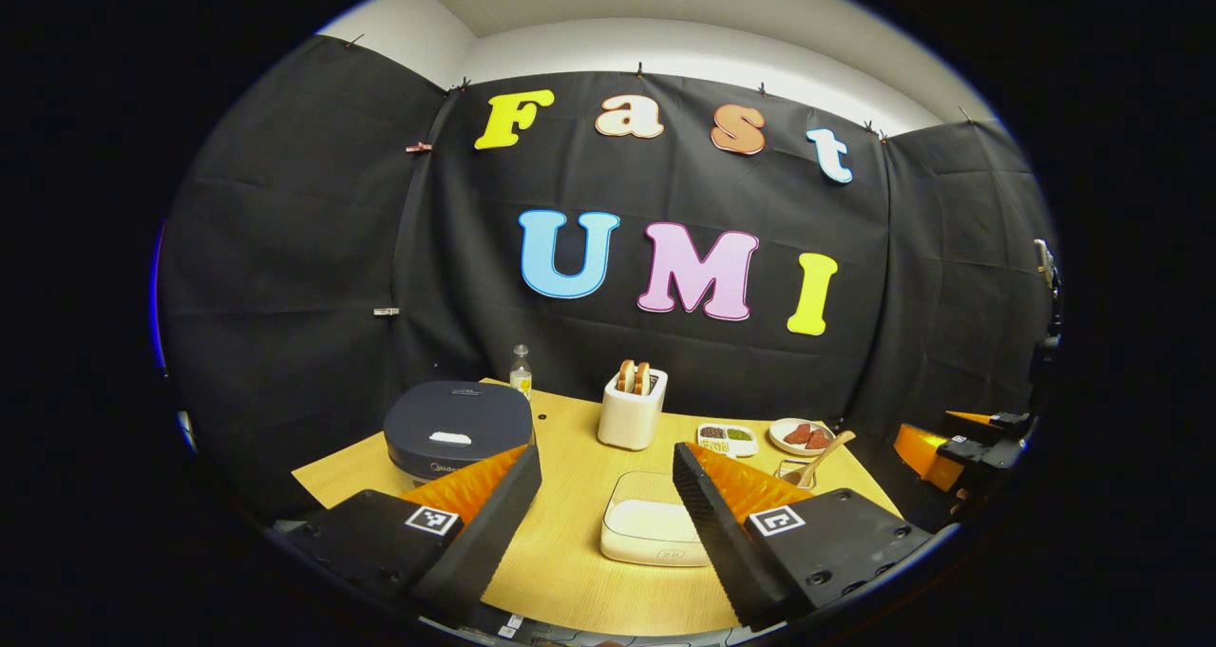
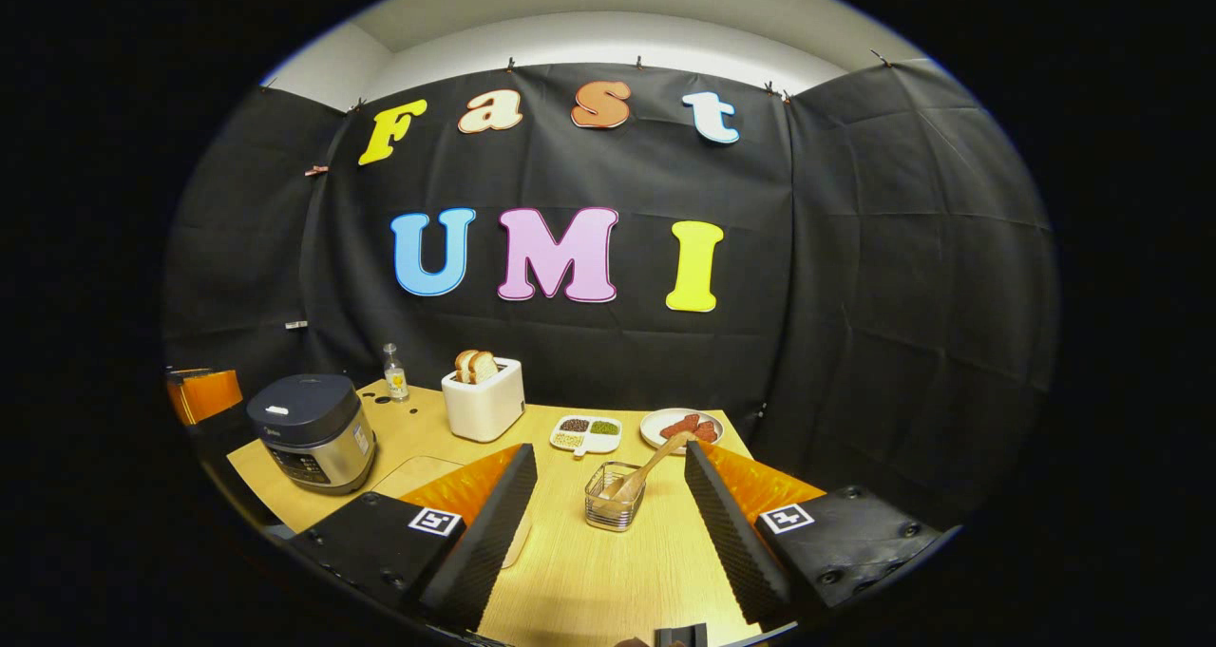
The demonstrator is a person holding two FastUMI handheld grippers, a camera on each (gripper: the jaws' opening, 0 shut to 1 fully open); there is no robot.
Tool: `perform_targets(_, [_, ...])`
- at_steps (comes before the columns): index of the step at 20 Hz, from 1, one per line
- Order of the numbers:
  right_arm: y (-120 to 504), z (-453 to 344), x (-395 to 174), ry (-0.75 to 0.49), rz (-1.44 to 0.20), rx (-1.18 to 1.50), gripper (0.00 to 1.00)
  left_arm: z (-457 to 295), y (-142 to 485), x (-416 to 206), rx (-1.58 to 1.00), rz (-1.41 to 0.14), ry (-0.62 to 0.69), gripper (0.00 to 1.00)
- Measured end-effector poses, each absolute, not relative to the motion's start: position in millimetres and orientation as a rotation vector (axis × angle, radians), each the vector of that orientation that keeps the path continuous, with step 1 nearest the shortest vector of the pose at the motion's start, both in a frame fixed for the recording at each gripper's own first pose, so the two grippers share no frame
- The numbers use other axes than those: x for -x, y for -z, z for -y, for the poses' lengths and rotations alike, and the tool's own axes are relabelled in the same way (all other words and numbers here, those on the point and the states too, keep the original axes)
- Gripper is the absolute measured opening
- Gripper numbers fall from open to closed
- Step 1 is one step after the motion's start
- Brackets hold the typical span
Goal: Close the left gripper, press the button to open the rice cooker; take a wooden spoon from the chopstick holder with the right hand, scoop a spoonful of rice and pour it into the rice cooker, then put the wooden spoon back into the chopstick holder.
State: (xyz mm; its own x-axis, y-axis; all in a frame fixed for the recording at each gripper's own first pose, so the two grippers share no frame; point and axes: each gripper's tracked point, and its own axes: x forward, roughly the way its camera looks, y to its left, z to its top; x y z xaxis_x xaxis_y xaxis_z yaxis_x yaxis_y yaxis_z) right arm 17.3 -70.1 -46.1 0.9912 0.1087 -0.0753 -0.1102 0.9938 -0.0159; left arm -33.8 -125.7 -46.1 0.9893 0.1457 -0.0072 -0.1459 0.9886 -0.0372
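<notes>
Standing inside a booth draped in black cloth, facing a pale wooden counter carrying kitchen things. Sitting at the counter's left end: a dark-lidded rice cooker with a silver body, lid shut, seen close in the left gripper view just beyond that gripper's left finger. Standing behind it near the cloth wall: a small clear bottle. Resting toward the middle back: a white toaster with two bread slices poking upright out of its slots. Lying to its right: a small divided dish of grains, and beside that a round plate bearing reddish pieces. Sitting nearer the front: a wire chopstick holder with a wooden spoon leaning in it, handle tilting up and to the right, directly between the right gripper's fingers in the right gripper view. Lying in front of the left gripper: a shallow white container of rice, lid off or not, hard to tell. Hovering above the counter's near edge: left gripper, jaws spread wide, holding nothing. Hovering likewise: right gripper, jaws spread wide, touching nothing, and showing again at the far right edge of the left gripper view as an orange and black shape.
</notes>
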Motion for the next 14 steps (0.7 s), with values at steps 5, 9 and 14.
perform_targets(5, [50,70,-19,-0.112,-0.085,0.025,0.98,130,51,31,0.046,-0.01,-0.14,0.95])
perform_targets(9, [52,71,-20,-0.11,-0.09,0.024,0.98,130,51,29,0.033,-0.011,-0.142,0.95])
perform_targets(14, [50,76,-21,-0.098,-0.085,0.022,0.98,135,49,23,0.022,-0.007,-0.131,0.95])
